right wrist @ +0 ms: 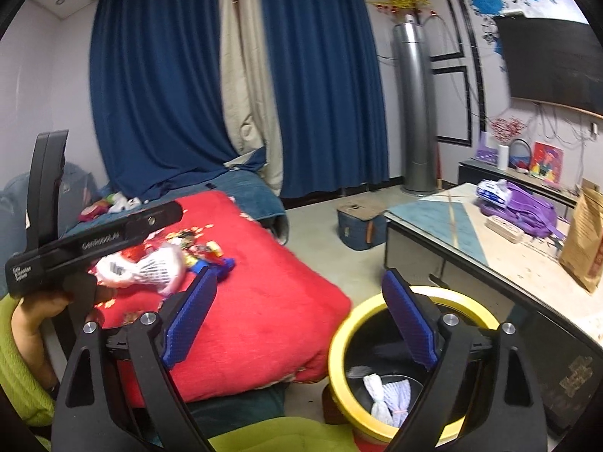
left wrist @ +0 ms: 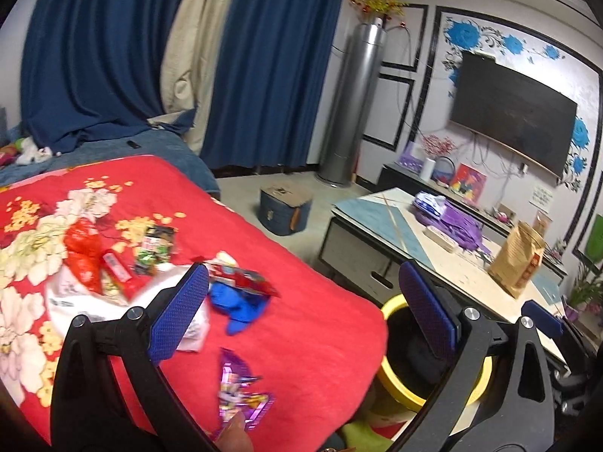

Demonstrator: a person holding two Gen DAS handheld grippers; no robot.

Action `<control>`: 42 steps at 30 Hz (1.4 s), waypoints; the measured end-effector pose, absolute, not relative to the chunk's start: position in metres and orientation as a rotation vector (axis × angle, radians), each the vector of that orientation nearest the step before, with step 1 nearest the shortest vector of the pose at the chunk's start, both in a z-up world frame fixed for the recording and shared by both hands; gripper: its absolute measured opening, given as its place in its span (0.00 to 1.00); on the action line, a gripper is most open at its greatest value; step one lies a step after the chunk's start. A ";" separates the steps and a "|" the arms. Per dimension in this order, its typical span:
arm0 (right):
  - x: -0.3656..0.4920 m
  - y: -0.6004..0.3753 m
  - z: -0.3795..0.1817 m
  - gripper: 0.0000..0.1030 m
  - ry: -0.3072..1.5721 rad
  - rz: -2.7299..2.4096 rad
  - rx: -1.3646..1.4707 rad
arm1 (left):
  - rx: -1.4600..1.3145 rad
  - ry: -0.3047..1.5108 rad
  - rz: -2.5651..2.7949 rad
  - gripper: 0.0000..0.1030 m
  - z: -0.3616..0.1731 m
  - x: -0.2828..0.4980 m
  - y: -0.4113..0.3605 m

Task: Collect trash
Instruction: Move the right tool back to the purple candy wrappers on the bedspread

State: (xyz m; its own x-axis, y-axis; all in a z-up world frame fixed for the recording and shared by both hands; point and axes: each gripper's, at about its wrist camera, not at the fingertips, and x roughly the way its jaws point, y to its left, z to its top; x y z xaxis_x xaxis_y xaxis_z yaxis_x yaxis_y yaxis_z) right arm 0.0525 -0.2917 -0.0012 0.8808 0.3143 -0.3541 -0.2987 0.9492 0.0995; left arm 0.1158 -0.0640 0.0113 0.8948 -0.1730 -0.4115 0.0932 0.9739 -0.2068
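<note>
Trash lies on a red flowered blanket (left wrist: 309,301): a red plastic bag (left wrist: 84,260), a green snack wrapper (left wrist: 154,250), a blue crumpled piece (left wrist: 237,307), a purple foil wrapper (left wrist: 241,388) and a white bag (left wrist: 66,293). A yellow-rimmed black bin (right wrist: 341,342) stands on the floor beside the blanket, with white crumpled trash (right wrist: 388,395) inside. My left gripper (left wrist: 301,312) is open and empty above the blanket's edge. My right gripper (right wrist: 297,320) is open and empty between the blanket and the bin. The bin also shows in the left wrist view (left wrist: 392,373).
A low table (right wrist: 463,241) stands right of the bin with a purple bag (right wrist: 527,211) and a brown paper bag (right wrist: 584,241). A blue storage box (right wrist: 360,226) sits on the floor. Blue curtains (right wrist: 150,86), a grey tower unit (right wrist: 414,113) and a TV (left wrist: 512,113) are behind.
</note>
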 end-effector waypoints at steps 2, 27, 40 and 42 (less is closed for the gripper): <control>0.054 -0.284 -0.001 0.84 0.379 0.340 0.030 | -0.188 0.440 -0.119 0.90 0.012 0.114 -0.056; 0.082 -0.180 -0.017 0.85 0.512 0.550 -0.028 | -0.258 0.432 0.104 0.90 0.013 0.095 0.048; 0.108 -0.144 -0.044 0.82 0.640 0.611 -0.019 | -0.337 0.511 0.188 0.90 -0.013 0.097 0.091; 0.112 -0.139 -0.048 0.81 0.655 0.616 -0.025 | -0.354 0.525 0.199 0.90 -0.020 0.098 0.096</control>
State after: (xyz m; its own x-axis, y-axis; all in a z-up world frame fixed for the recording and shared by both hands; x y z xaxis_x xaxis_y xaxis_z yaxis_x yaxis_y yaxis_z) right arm 0.1118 -0.1387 -0.0477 0.6224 0.5287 -0.5772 -0.5441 0.8223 0.1665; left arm 0.0981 0.0964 -0.0197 0.8479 0.0949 -0.5216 -0.2742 0.9206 -0.2782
